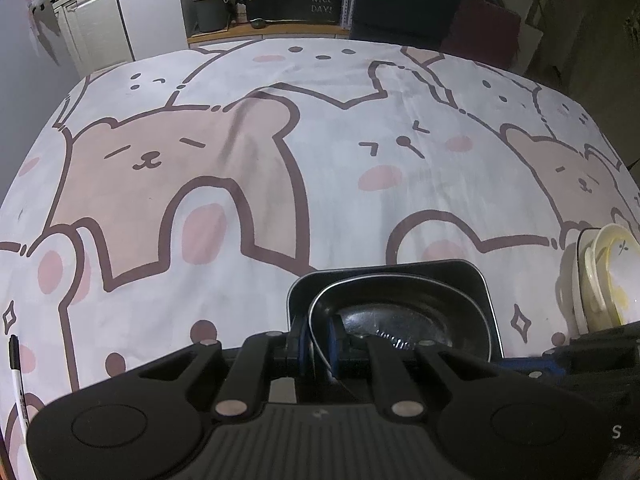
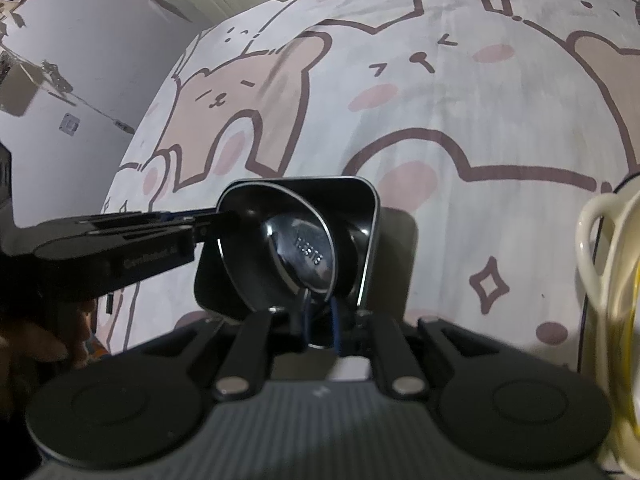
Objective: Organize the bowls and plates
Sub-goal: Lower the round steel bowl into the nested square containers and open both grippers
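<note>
A black square dish (image 1: 476, 280) (image 2: 360, 200) holds a round black bowl (image 1: 400, 316) (image 2: 296, 252) that leans tilted inside it. My left gripper (image 1: 320, 340) is shut on the bowl's silver-edged rim at the dish's left side; in the right wrist view the left gripper (image 2: 216, 216) reaches in from the left. My right gripper (image 2: 319, 320) has its blue pads closed over a thin rim at the dish's near edge. It looks like the dish's wall, but the fingers hide the contact. In the left wrist view the right gripper (image 1: 516, 360) comes in from the right.
Cream and yellow dishes (image 1: 608, 276) (image 2: 608, 280) stand on edge at the right, close to the black dish. A bear-print tablecloth (image 1: 240, 160) covers the table. A pen (image 1: 16, 372) lies at the left edge. Cabinets and a bin stand beyond the far edge.
</note>
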`<state>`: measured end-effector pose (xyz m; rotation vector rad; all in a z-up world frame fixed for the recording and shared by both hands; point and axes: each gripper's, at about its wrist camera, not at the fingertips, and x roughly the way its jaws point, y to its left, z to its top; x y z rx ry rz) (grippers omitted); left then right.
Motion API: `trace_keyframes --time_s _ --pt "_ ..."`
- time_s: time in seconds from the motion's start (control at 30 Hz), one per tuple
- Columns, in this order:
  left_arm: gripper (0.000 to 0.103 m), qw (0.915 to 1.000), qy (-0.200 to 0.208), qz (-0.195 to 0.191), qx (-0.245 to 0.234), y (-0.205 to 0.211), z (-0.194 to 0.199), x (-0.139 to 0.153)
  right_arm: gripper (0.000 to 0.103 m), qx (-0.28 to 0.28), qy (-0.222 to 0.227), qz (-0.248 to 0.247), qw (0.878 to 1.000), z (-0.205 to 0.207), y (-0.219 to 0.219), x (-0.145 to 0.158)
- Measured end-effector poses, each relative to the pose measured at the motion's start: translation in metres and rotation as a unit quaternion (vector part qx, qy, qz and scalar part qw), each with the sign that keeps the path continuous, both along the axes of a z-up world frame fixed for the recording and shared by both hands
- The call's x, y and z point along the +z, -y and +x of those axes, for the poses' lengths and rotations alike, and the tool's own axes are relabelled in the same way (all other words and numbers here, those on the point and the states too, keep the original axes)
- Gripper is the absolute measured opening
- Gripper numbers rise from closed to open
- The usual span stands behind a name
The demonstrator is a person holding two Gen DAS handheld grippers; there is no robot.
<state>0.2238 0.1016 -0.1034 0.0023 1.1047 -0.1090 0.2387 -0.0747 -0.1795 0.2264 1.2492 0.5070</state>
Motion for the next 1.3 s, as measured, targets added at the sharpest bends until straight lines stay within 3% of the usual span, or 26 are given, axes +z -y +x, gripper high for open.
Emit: trace_keyframes --time_s 0.67,0.9,0.97,1.03,1.13,1.27,1.3 --pt "0.013 0.9999 -0.009 0.009 -0.004 0.004 0.005 -0.006 0.020 0.005 0.001 0.001 1.000 -0.001 0.001 0.001" --pt "0.032 0.9999 -0.010 -0.008 -0.007 0.004 0.003 -0.003 0.023 0.013 0.005 0.002 1.000 -0.005 0.001 0.005" --pt "0.040 0.9998 -0.005 -0.018 -0.010 0.005 0.001 0.002 0.035 0.025 0.011 0.000 1.000 -0.007 0.000 0.010" --pt "0.043 0.9996 0.002 -0.025 -0.011 0.005 -0.002 0.007 0.055 0.039 0.019 0.005 0.999 -0.012 -0.001 0.017" --pt "0.049 0.9991 0.010 -0.039 -0.011 0.003 -0.007 0.016 0.061 0.050 0.049 -0.004 0.998 -0.020 -0.002 0.029" --pt "0.076 0.9981 0.028 -0.054 -0.013 -0.001 -0.016 0.027 0.075 0.049 0.067 -0.004 0.997 -0.024 0.003 0.039" --pt "0.081 0.9977 0.032 -0.058 -0.013 -0.003 -0.019 0.029 0.083 0.047 0.075 -0.004 0.996 -0.024 0.005 0.042"
